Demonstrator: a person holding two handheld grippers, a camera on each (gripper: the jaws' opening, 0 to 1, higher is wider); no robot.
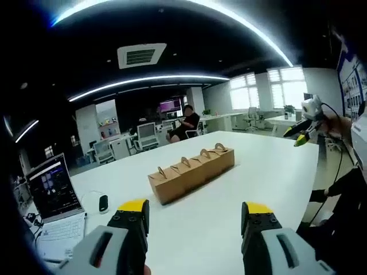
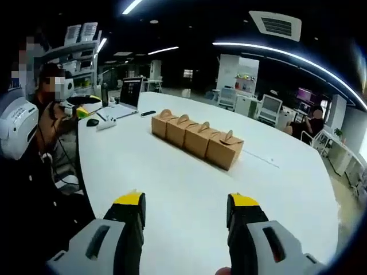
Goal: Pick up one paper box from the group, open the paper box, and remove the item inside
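Four paper boxes [image 2: 196,139] touch in a row at twelve o'clock mid-bench [image 2: 172,195], left tongs [image 1: 195,215] and right tongs [image 2: 184,206] wide and empty; gripping one risks dragging its neighbour.

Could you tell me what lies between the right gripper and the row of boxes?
Nothing: bare white table separates the right gripper from the boxes, per the right gripper view.

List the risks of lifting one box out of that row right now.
The four paper boxes stand side by side, apparently touching, so pulling one may drag or tip a neighbour. Their thin handles on top may bend under a pinch. Both the left gripper and the right gripper are open, well short of the row.
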